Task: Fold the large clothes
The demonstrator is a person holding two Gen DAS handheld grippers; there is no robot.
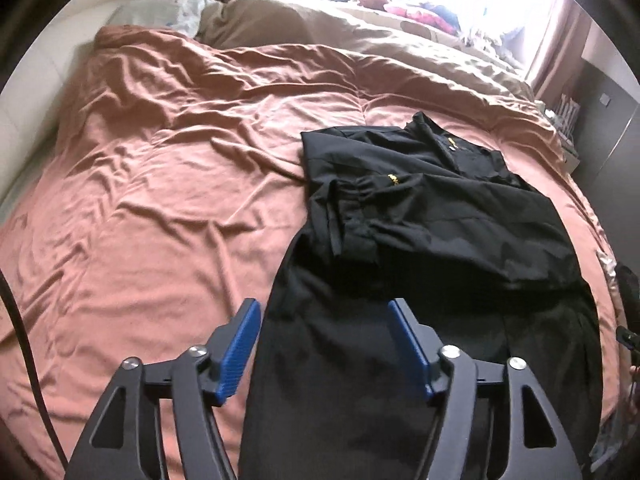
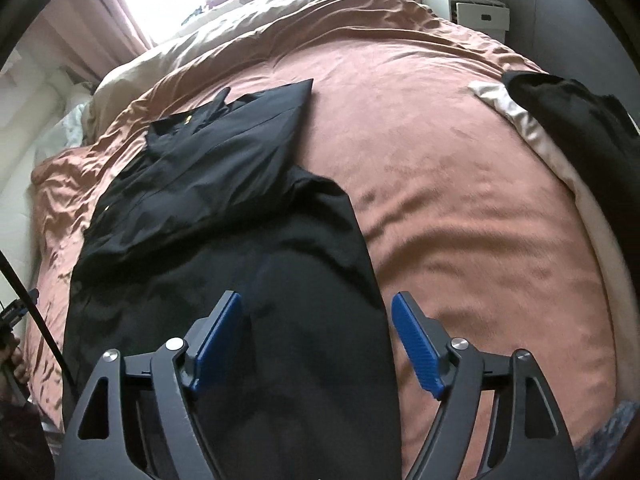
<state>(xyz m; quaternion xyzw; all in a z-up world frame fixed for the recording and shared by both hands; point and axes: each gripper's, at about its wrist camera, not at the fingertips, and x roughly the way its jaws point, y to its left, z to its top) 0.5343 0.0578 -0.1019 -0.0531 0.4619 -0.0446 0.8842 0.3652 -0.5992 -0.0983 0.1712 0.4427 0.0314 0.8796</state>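
A large black jacket (image 1: 440, 216) lies on the rust-coloured bed cover (image 1: 160, 184), its sleeves folded in over the body; small yellow logos show near the collar. It also shows in the right wrist view (image 2: 224, 208). My left gripper (image 1: 324, 316) is open and empty, hovering over the jacket's near left hem. My right gripper (image 2: 318, 312) is open and empty, hovering over the jacket's near right hem edge. Both have blue fingers (image 1: 240, 344).
The bed cover (image 2: 460, 200) spreads wide to both sides. A beige blanket (image 1: 360, 28) and pillows lie at the head under a bright window. Another black garment on pale cloth (image 2: 580, 128) lies at the bed's right edge. A white nightstand (image 2: 476, 8) stands beyond.
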